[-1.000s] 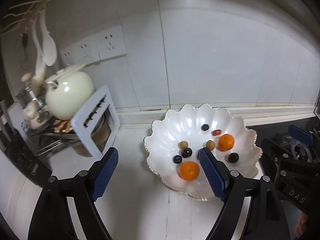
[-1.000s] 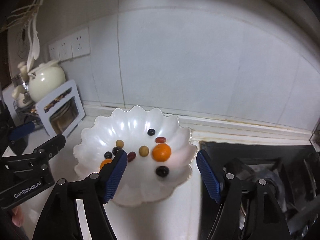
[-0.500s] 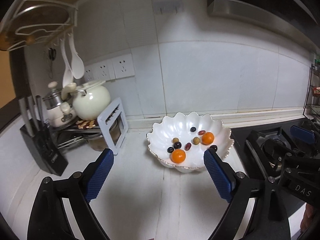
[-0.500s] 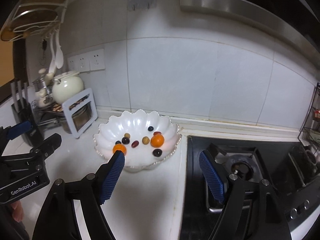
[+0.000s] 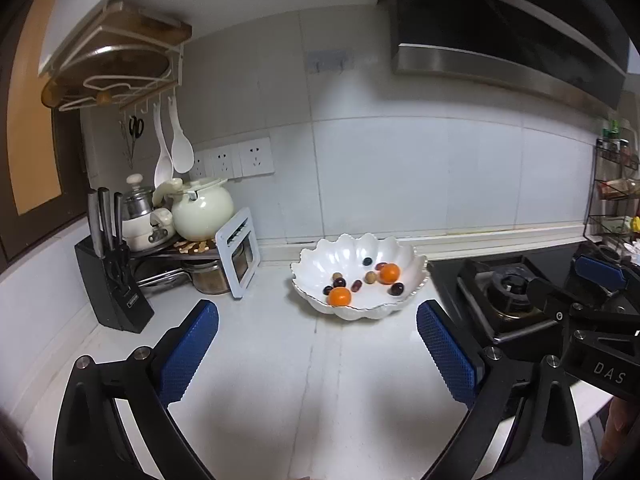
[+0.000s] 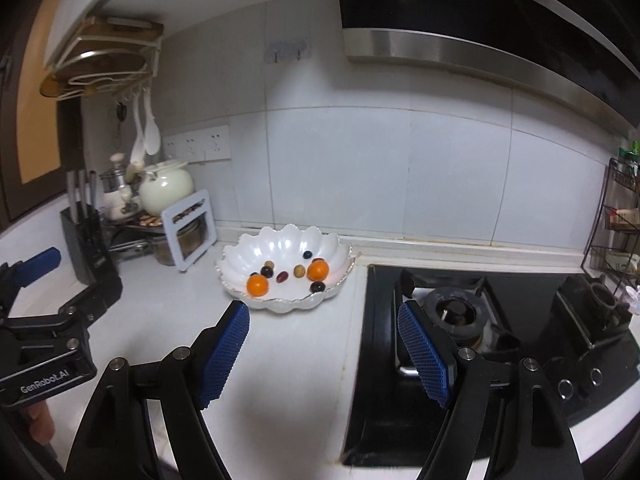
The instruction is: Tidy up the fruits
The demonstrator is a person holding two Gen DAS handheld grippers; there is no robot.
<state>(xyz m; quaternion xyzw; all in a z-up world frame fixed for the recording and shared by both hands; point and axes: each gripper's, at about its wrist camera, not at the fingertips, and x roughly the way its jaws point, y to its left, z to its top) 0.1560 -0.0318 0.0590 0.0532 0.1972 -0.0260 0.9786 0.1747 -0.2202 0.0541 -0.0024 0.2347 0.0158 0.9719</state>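
A white scalloped bowl point(image 5: 408, 256) stands on the white counter by the wall; it also shows in the right wrist view point(image 6: 280, 240). It holds two oranges point(image 5: 340, 297) point(image 5: 389, 273), several dark grapes and some small tan and red fruits. In the right wrist view the oranges point(image 6: 257, 285) point(image 6: 318, 270) show too. My left gripper point(image 5: 318, 354) is open and empty, well back from the bowl above the counter. My right gripper point(image 6: 324, 350) is open and empty, back over the counter's edge by the stove.
A black gas stove point(image 6: 472, 312) lies right of the bowl. A knife block point(image 5: 112, 280), a cream teapot point(image 5: 202, 212), a white rack point(image 5: 240, 252) and pots stand at the left. A wire shelf point(image 6: 616, 220) stands at far right. A range hood point(image 5: 500, 48) hangs above.
Both grippers have pulled back and up from the bowl, so it looks smaller and farther. Both stay open and empty. The fruits have not moved.
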